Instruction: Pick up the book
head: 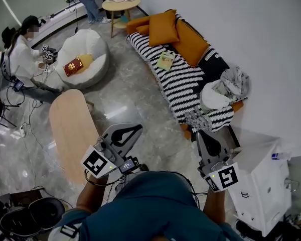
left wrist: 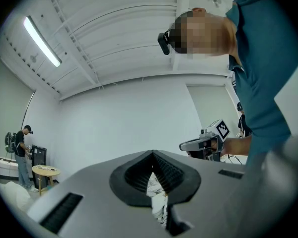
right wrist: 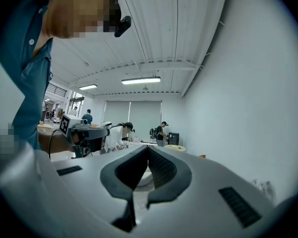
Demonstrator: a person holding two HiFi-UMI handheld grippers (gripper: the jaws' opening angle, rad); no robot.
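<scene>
Jaws were closed together and empty on both the left gripper [head: 135, 129] and the right gripper [head: 203, 134], held near, above the floor. Far to the right, a pale green book [head: 166, 60] lay on the striped sofa [head: 180, 87] just beside orange cushions [head: 163, 28]. A red book [head: 73, 66] lay on the white beanbag [head: 93, 46], far left.
</scene>
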